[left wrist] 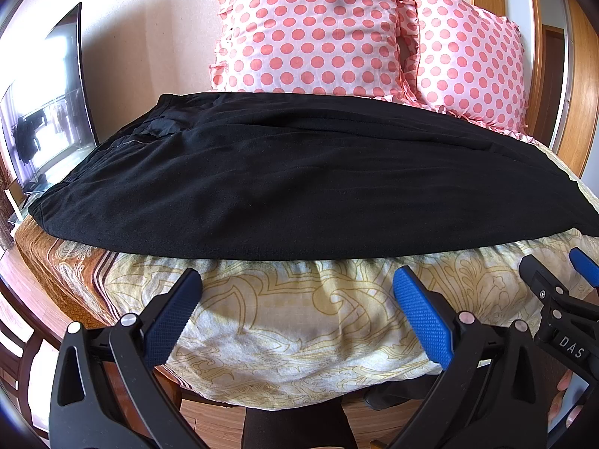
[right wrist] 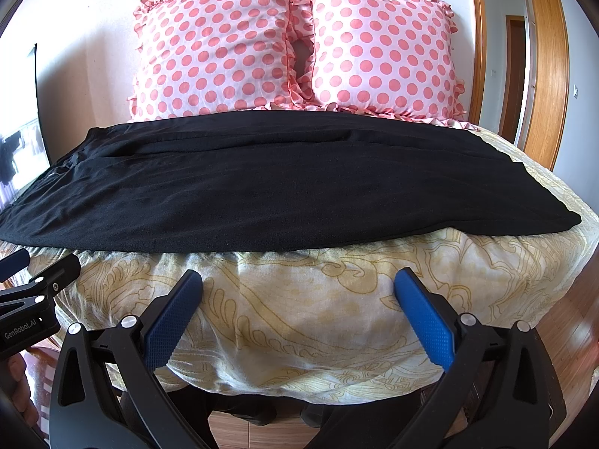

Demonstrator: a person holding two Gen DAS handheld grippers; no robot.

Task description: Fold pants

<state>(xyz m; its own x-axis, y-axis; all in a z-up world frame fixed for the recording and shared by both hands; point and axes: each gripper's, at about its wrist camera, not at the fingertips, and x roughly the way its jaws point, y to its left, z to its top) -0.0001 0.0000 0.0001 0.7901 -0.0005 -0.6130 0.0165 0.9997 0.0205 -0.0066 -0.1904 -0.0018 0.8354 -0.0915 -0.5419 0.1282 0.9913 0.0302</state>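
Black pants (left wrist: 284, 187) lie flat across the bed, waistband at the left, legs running right; they also show in the right wrist view (right wrist: 277, 187). They look folded lengthwise, one leg on the other. My left gripper (left wrist: 297, 280) is open and empty, just short of the pants' near edge. My right gripper (right wrist: 299, 280) is open and empty, also just short of the near edge. The right gripper shows at the right of the left wrist view (left wrist: 554, 273). The left gripper shows at the left of the right wrist view (right wrist: 41, 265).
The bed has a yellow patterned sheet (left wrist: 299, 310) that drops off at the near edge. Two pink polka-dot pillows (right wrist: 213, 48) (right wrist: 382, 56) stand against the wall behind the pants. A TV screen (left wrist: 48, 104) stands at the left. A wooden door frame (right wrist: 543, 75) is at the right.
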